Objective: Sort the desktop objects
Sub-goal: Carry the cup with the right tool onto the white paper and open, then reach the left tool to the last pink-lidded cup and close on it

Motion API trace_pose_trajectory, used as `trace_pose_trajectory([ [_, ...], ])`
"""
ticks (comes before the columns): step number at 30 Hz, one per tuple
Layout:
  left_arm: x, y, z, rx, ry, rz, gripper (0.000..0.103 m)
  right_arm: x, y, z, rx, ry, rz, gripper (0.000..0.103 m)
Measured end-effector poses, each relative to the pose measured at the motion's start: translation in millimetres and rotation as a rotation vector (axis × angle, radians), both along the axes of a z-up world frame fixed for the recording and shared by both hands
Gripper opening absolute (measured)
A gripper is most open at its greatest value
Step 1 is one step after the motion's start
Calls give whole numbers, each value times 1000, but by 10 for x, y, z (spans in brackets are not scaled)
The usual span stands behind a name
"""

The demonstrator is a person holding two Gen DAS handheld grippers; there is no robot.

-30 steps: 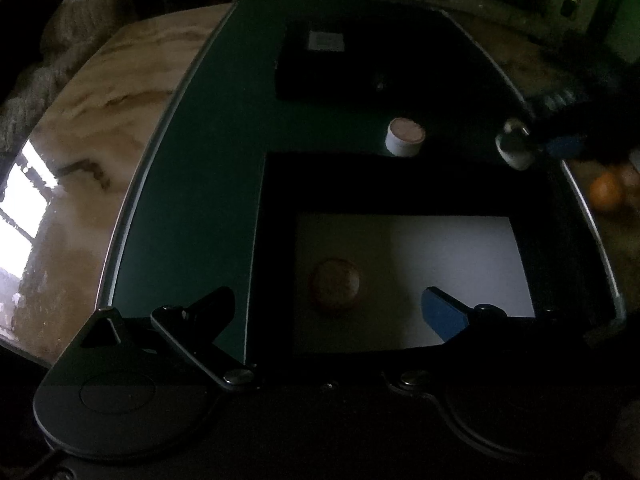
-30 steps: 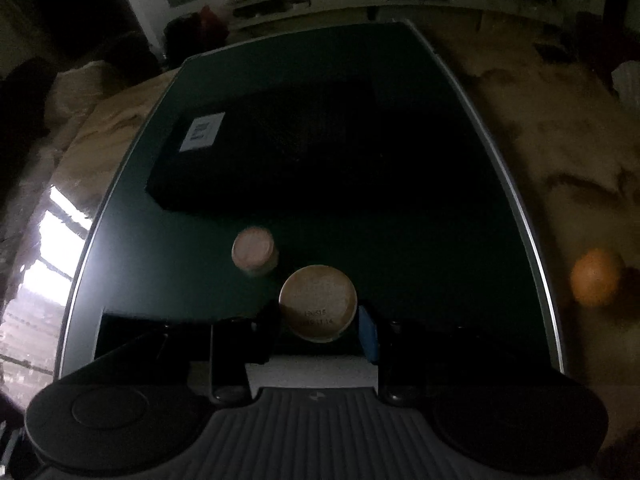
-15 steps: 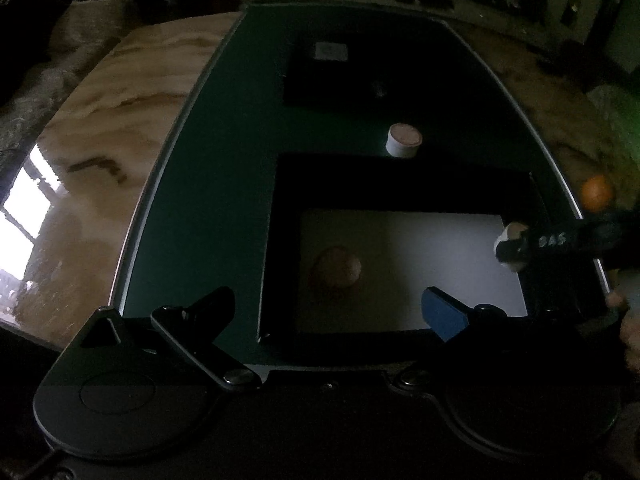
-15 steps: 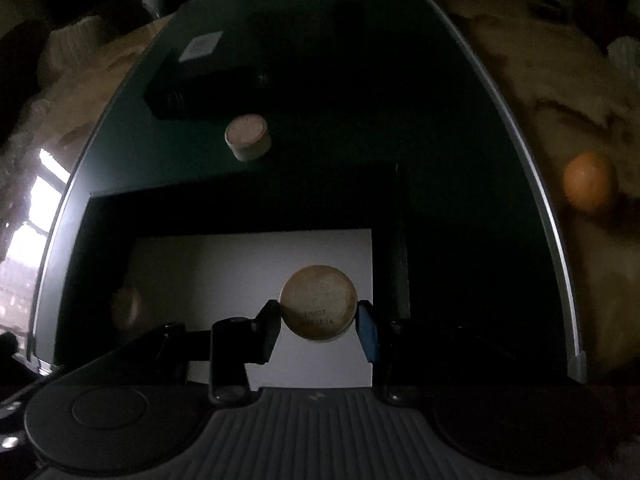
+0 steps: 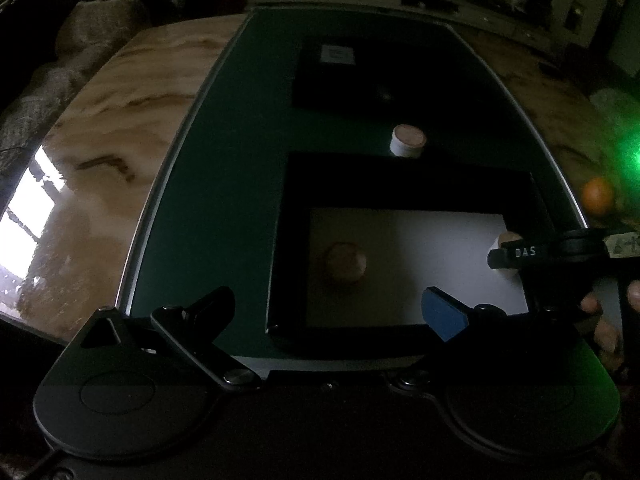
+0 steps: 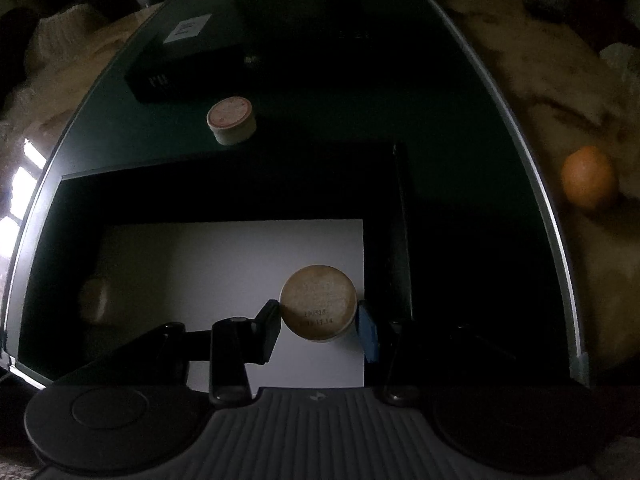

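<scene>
My right gripper is shut on a small round jar and holds it over the right part of a black box's white floor. In the left wrist view the right gripper and jar show at the box's right side. A second round jar lies inside the box at the left; it also shows in the right wrist view. A third jar with a pink lid stands on the green mat behind the box, seen too in the right wrist view. My left gripper is open and empty at the box's near edge.
A flat black case with a white label lies at the back of the green mat. An orange sits on the marble table to the right of the mat. The black box wall stands close to the right gripper.
My right gripper carried its jar from the mat behind the box to above the box's white floor. The left gripper stayed open and pulled back slightly.
</scene>
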State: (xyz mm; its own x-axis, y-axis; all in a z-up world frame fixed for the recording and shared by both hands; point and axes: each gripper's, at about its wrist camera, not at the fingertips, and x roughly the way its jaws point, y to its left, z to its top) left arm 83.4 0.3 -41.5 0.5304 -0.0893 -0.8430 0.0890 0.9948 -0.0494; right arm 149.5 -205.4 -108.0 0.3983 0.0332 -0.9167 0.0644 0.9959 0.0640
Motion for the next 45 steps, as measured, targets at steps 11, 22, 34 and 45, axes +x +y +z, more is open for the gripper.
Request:
trace_pose_trajectory([
  [11,0,4,-14,3,5,1,101,1,36,-31,-16,-3,2,45],
  [22,47,-12,-10,16,-2,4,101,-122,22,152,14,-71,-12,51],
  [34,460,-232,190,32,-85,1,102,-711,45,384,110,-168,-134,60],
  [45,1268,-742,-24,73,-103,14,102,-1004,85,392,79,-278,-241,70],
])
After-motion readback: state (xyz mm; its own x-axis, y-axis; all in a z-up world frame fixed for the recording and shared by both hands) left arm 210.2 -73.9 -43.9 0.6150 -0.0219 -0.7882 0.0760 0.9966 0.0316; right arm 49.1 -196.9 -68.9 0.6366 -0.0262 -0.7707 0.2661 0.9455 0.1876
